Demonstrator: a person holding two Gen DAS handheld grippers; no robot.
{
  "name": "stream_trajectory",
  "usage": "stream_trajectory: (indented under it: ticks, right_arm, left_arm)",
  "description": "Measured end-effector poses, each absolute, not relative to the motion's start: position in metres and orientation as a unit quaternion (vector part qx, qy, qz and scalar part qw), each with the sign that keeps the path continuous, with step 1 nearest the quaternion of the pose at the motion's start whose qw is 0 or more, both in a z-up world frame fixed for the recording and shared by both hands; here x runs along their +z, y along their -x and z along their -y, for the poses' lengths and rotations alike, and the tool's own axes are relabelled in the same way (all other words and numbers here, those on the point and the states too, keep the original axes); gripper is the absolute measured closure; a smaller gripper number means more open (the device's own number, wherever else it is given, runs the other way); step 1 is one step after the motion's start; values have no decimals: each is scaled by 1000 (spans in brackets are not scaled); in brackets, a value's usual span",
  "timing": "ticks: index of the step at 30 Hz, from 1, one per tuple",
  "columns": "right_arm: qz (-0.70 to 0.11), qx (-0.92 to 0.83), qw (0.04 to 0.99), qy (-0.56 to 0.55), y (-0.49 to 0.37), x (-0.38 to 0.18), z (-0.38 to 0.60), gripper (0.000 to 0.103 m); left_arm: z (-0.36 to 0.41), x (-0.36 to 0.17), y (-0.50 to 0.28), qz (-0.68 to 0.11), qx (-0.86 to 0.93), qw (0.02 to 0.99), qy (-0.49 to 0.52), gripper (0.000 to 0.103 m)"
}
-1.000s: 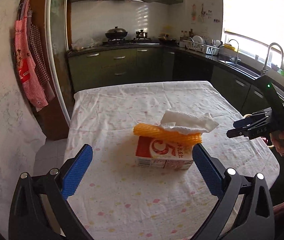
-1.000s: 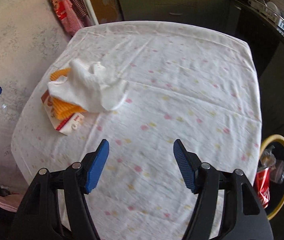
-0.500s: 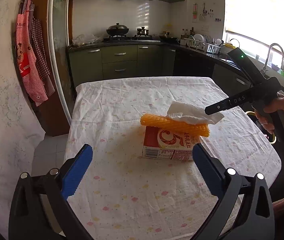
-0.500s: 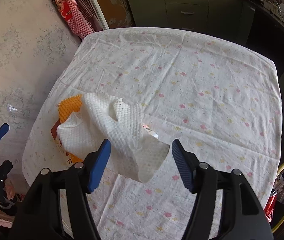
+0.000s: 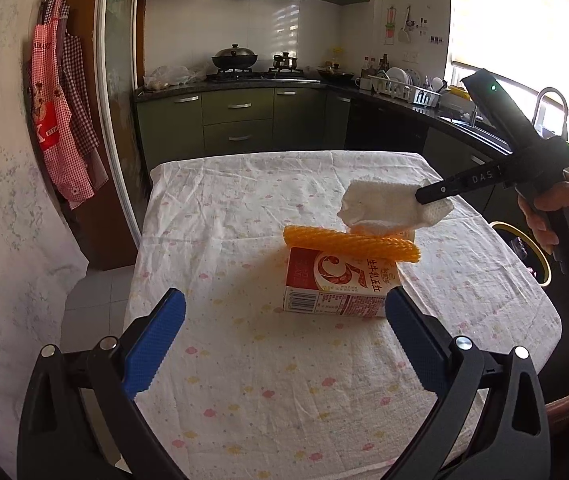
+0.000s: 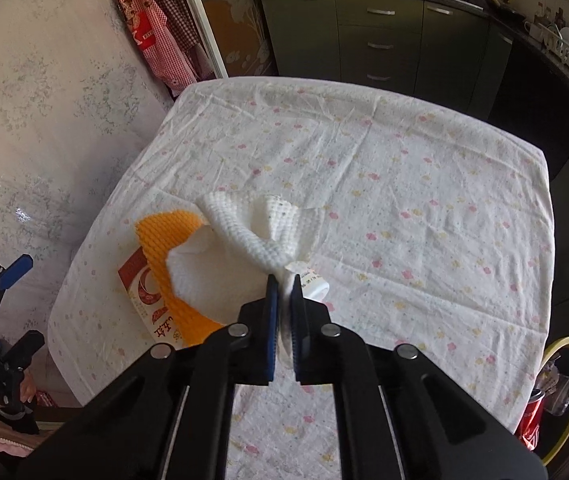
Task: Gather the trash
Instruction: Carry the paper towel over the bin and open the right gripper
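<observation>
Beneath the right gripper (image 6: 283, 294), jaws just pinched shut on a white paper towel (image 6: 244, 236), a floral-clothed table (image 6: 404, 200) carries a "5" carton (image 5: 338, 284); left gripper (image 5: 284, 328) jaws gape.

Right gripper (image 6: 283, 280) jaws just closed; left gripper (image 5: 284, 332) gapes.

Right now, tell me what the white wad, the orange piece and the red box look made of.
White wad: likely paper towel, matte, with a dimpled embossed weave. Orange piece: probably foam netting, its surface a ribbed mesh. Red box: seemingly printed carton, smooth and faintly glossy, with sharp folded edges and a barcode.
</observation>
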State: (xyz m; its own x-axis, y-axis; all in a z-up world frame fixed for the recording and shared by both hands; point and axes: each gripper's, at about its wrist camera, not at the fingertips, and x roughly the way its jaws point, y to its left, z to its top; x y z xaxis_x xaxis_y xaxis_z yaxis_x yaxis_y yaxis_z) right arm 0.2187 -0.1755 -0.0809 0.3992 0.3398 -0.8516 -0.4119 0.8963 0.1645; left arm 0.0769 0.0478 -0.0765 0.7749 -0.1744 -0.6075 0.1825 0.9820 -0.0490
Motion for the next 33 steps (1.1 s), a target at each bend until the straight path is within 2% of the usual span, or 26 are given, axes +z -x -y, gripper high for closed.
stream_trajectory:
  ticks: [19, 27, 33]
  right_arm:
    - [-440, 196, 877, 5, -196, -26, 223, 97]
    - [-446, 88, 890, -38, -170, -35, 325, 97]
    - [-466, -25, 881, -74, -145, -61, 423, 97]
  left_arm:
    - [-38, -77, -78, -324, -107, 940, -12, 5]
    - [-22, -78, -81, -328, -123, 937, -20, 5]
    - [-4, -79, -87, -332, -142, 932, -26, 5]
